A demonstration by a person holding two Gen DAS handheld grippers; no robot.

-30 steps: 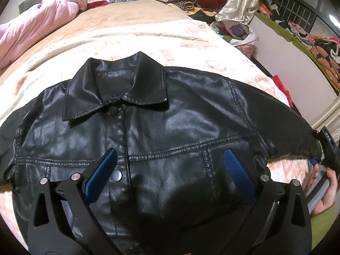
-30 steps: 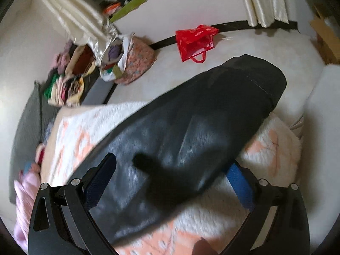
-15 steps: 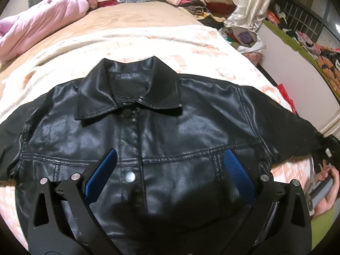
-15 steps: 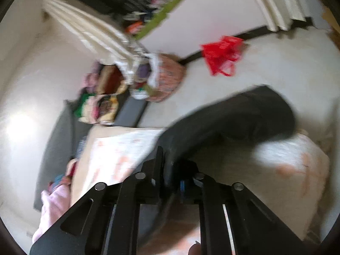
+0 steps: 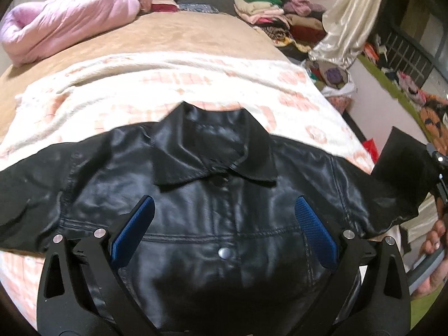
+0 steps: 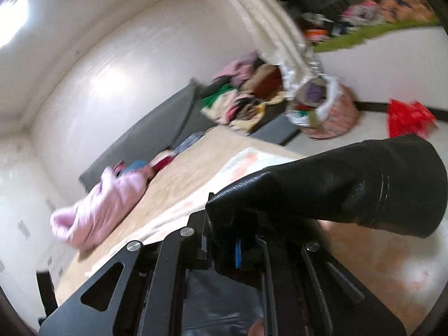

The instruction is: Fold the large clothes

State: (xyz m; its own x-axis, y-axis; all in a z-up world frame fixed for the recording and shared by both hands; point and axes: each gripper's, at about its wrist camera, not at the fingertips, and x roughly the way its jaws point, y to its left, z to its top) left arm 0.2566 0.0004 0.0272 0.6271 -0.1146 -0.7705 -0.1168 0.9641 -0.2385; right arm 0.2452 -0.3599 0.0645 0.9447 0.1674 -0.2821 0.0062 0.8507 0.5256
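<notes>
Since a second ago we have clamped our right gripper [image 6: 238, 247] onto one sleeve [image 6: 350, 184] of the black leather jacket [image 5: 224, 210] and lifted it clear of the bed; before, that sleeve lay flat between spread fingers. One jacket lies front-up on the patterned blanket [image 5: 196, 84], its collar [image 5: 215, 151] pointing away from us, with one metal snap [image 5: 224, 252] showing. Our left gripper [image 5: 224, 229] hovers over the chest, its two blue pads [image 5: 134, 229] spread wide and holding nothing. One pink quilt [image 5: 64, 28] sits at the far end, and one red bag [image 6: 408, 117] on the floor.
</notes>
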